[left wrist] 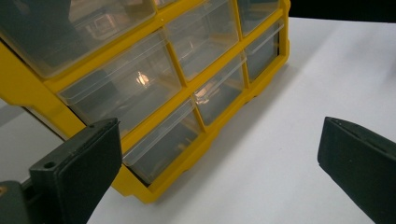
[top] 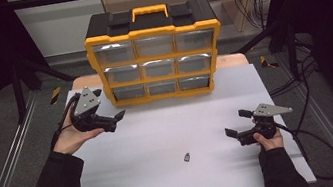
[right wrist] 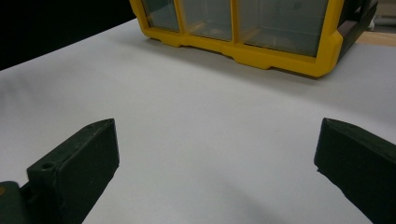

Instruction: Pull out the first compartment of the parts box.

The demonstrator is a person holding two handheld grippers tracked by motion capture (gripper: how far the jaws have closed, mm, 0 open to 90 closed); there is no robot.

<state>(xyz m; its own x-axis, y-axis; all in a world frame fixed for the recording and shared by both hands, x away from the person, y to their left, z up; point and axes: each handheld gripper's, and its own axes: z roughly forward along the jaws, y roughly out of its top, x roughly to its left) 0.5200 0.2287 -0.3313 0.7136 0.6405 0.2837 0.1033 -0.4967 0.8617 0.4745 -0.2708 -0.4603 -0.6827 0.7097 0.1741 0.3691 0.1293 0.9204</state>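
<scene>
Fingers [left wrist: 79,163] cropped; drawer contents [left wrist: 140,79] blurred

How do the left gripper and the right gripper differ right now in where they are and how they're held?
The left gripper sits close to the yellow drawer organizer, by its bottom-left drawer; the right gripper is farther from it, toward the table's right edge. The left gripper points right; the right gripper points left. The small dark part lies nearer the right gripper. Both are open and holding nothing.
</scene>
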